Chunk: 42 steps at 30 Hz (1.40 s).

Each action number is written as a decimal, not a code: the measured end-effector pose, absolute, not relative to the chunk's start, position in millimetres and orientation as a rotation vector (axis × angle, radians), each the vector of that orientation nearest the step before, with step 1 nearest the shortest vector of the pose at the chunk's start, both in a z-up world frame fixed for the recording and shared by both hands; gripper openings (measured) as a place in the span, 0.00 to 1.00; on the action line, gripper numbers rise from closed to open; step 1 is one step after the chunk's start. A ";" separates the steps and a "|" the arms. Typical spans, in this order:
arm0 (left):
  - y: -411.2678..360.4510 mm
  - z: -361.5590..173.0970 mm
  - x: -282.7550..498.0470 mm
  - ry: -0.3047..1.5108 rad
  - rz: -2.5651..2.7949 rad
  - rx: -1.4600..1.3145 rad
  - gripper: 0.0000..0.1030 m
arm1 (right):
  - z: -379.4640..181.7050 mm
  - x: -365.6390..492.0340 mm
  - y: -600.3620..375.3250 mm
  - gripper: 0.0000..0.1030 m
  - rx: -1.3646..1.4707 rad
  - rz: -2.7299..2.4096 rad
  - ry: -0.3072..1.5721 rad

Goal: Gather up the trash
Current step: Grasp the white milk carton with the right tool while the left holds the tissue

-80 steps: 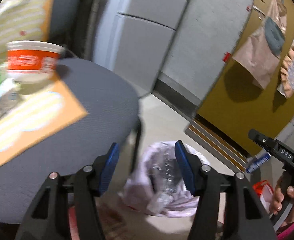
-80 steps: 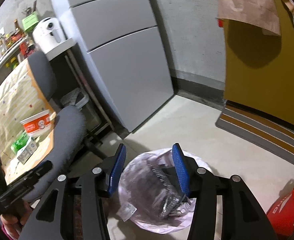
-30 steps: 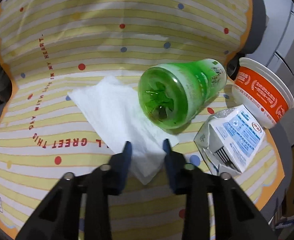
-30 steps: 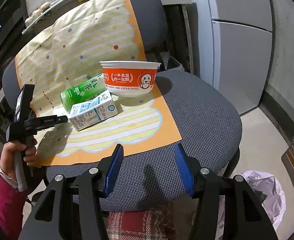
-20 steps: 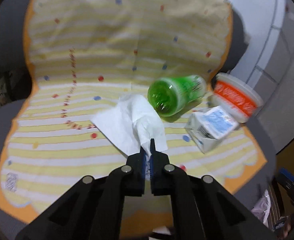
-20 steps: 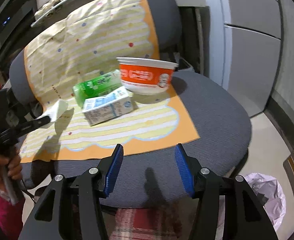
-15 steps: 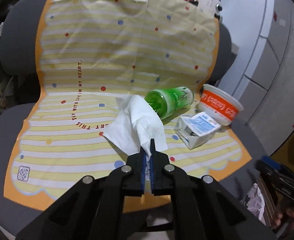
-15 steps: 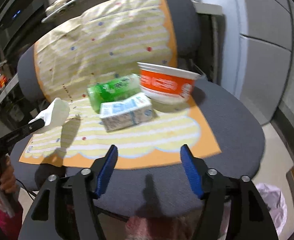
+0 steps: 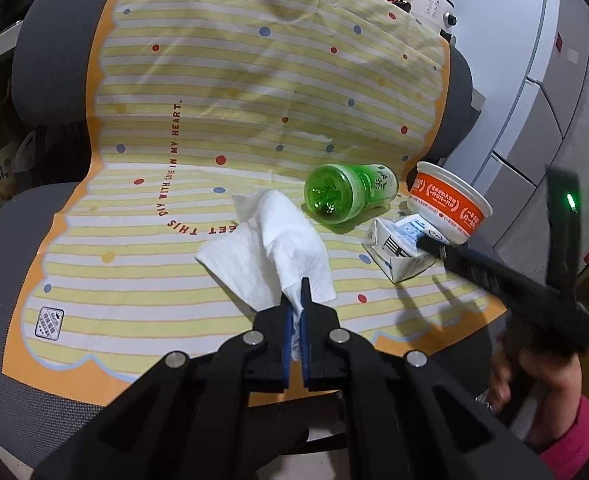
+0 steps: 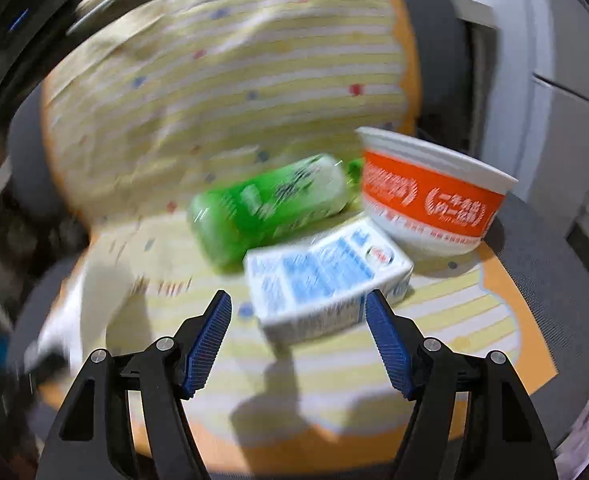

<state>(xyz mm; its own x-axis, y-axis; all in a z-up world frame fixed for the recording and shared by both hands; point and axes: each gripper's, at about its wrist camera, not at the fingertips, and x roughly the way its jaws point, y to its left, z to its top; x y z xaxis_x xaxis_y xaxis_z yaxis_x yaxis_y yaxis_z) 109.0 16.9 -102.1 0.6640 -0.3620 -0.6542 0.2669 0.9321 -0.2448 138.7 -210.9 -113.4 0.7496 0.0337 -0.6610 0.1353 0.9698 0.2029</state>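
White tissue hangs pinched at one corner in the left claw, whose blue pads are fully closed on it. Most of the sheet droops over a yellow striped mat that covers a grey office chair. The tissue looks soft and almost weightless, so a corner pinch should carry it, though it could tear or flutter loose if swung fast.

To its right a green bottle lies on its side, base toward the left camera. It appears empty, light and smooth, likely to roll; its mid-body seems the safest place to grip.

Next comes a white and blue carton, lying flat in front of the bottle. It looks like thin card, light and crushable, best taken across its narrow sides. The right claw has just been opening; its jaws stand wide with nothing pressed between them, and the carton sits just ahead, in line with the gap.

Furthest right stands an orange and white bowl, upright, close behind the carton. It seems thin-walled; the rim is a likely hold.

Bottle, carton and bowl crowd together, so nudging one may shift another. The mat's front half is bare, giving room to approach. The seat edge drops away near the bowl, and the chair back blocks the far side.
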 end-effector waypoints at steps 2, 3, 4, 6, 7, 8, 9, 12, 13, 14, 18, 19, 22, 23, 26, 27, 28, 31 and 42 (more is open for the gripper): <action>16.1 -104.0 109.9 0.770 -0.358 -0.130 0.01 | -113.5 151.1 -211.3 0.69 0.270 -0.100 0.716; 16.2 -105.1 110.2 0.772 -0.359 -0.132 0.01 | -116.0 157.4 -210.0 0.69 0.265 -0.105 0.735; 16.2 -105.7 110.6 0.773 -0.361 -0.133 0.01 | -120.2 162.7 -207.9 0.69 0.264 -0.104 0.767; 15.9 -107.0 109.6 0.773 -0.361 -0.131 0.01 | -121.2 158.8 -202.8 0.69 0.246 -0.105 0.759; 16.2 -107.6 109.8 0.773 -0.361 -0.131 0.01 | -121.5 156.1 -198.5 0.71 0.225 -0.092 0.755; 16.4 -108.3 110.2 0.774 -0.361 -0.133 0.01 | -122.9 156.9 -196.4 0.74 0.213 -0.090 0.761; 16.3 -109.1 110.7 0.777 -0.360 -0.136 0.01 | -125.1 157.4 -194.7 0.75 0.201 -0.089 0.772; 13.8 -110.2 109.8 0.783 -0.366 -0.139 0.01 | -133.4 156.4 -196.4 0.73 0.180 -0.098 0.810; 12.4 -110.3 108.8 0.784 -0.368 -0.137 0.01 | -135.6 152.4 -199.6 0.69 0.172 -0.106 0.820; 11.2 -110.4 108.2 0.785 -0.371 -0.134 0.01 | -137.4 150.2 -201.2 0.63 0.168 -0.109 0.823; 7.4 -111.6 106.4 0.790 -0.375 -0.128 0.01 | -141.6 126.2 -221.1 0.45 0.157 -0.166 0.842; 6.0 -112.1 106.1 0.791 -0.377 -0.126 0.01 | -141.2 118.7 -228.8 0.42 0.161 -0.191 0.843; 0.6 -113.1 105.6 0.794 -0.384 -0.120 0.01 | -138.4 97.6 -248.8 0.42 0.178 -0.232 0.840; -2.1 -113.3 105.2 0.795 -0.389 -0.117 0.01 | -136.6 91.9 -252.7 0.43 0.183 -0.232 0.834; -8.3 -113.7 103.8 0.796 -0.396 -0.111 0.01 | -129.2 82.8 -256.3 0.70 0.219 -0.159 0.790; -9.8 -113.9 103.5 0.796 -0.397 -0.110 0.01 | -126.6 82.7 -255.6 0.78 0.229 -0.125 0.770; -10.9 -114.0 103.8 0.797 -0.398 -0.109 0.01 | -124.1 84.8 -251.1 0.83 0.226 -0.110 0.746; -12.9 -114.3 103.4 0.797 -0.396 -0.104 0.01 | -120.6 101.0 -234.3 0.85 0.189 -0.107 0.715; -3.6 -116.6 108.9 0.799 -0.375 -0.114 0.01 | -137.9 159.4 -200.2 0.80 0.058 -0.237 0.795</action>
<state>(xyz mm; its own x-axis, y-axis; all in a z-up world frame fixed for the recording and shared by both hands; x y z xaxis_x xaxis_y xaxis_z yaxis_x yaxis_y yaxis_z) 108.9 -3.6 -116.6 0.6353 -0.3703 -0.6777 0.2849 0.9280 -0.2400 159.4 -200.2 -137.9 0.6751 -0.1885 -0.7133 0.2323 0.9719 -0.0370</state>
